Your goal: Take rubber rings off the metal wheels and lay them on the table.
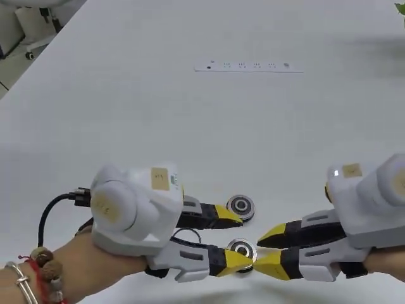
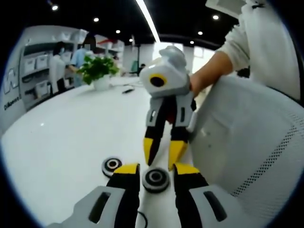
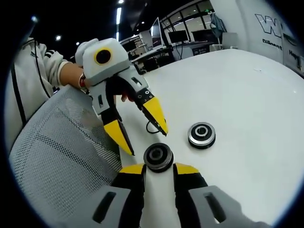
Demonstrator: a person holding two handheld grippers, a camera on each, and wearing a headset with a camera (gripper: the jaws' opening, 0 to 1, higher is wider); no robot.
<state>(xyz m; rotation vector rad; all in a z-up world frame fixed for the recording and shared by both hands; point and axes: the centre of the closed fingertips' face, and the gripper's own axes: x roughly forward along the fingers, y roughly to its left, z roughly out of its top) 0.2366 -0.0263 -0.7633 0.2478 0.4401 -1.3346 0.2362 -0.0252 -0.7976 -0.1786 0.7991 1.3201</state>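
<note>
Metal wheels lie flat on the white surface at the lower centre of the head view. One wheel sits free, and the other wheel lies just below it, between the yellow tips of both grippers. The left gripper has its fingers parted on either side of this wheel, without clear contact. The right gripper has its fingers spread about as far, with the wheel just beyond their tips. A white power strip lies near the top of the head view. A mesh chair back takes the left of the right gripper view. A potted plant, shelves and ceiling lights show at the upper left of the left gripper view.
</note>
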